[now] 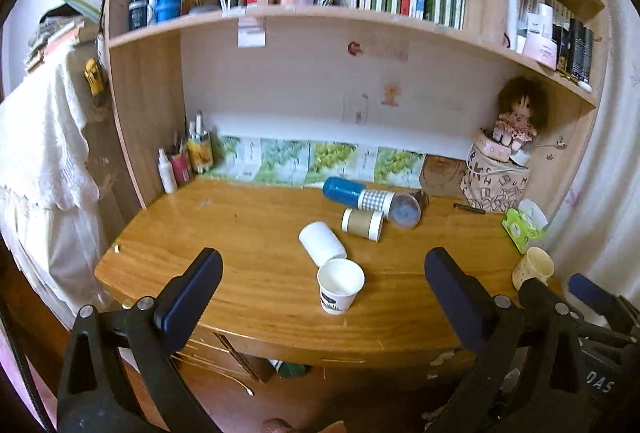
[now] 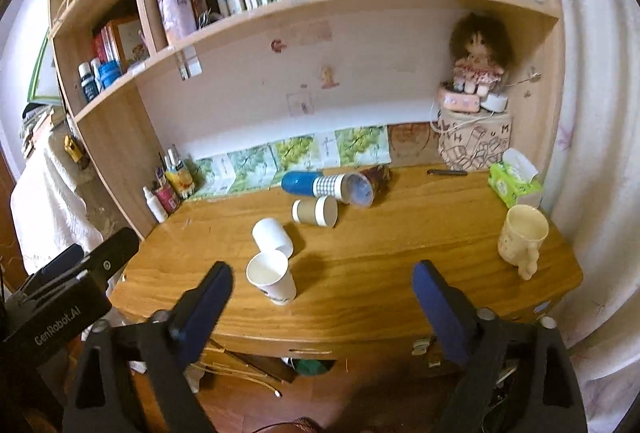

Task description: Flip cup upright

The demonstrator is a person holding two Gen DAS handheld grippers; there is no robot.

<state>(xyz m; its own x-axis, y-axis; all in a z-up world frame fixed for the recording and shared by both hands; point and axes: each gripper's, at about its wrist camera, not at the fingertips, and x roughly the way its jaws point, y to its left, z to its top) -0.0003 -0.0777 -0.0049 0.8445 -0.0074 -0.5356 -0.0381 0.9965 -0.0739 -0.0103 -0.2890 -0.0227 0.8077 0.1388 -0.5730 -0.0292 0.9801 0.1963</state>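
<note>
A white paper cup (image 1: 340,285) (image 2: 270,276) stands upright near the desk's front edge. Just behind it a plain white cup (image 1: 321,242) (image 2: 272,237) lies on its side. Further back lie a brown-banded cup (image 1: 362,223) (image 2: 315,210) and a blue cup (image 1: 343,190) (image 2: 301,182) nested with a checked cup (image 1: 376,200) (image 2: 332,186), all on their sides. My left gripper (image 1: 322,281) is open and empty, held in front of the desk edge. My right gripper (image 2: 322,283) is open and empty, also before the desk edge.
A cream mug (image 1: 534,268) (image 2: 520,238) stands upright at the desk's right end beside a green tissue box (image 1: 522,227) (image 2: 513,183). A patterned bag with a doll (image 2: 476,137) fills the back right corner. Bottles and pens (image 1: 184,157) stand at the back left. Shelves of books hang overhead.
</note>
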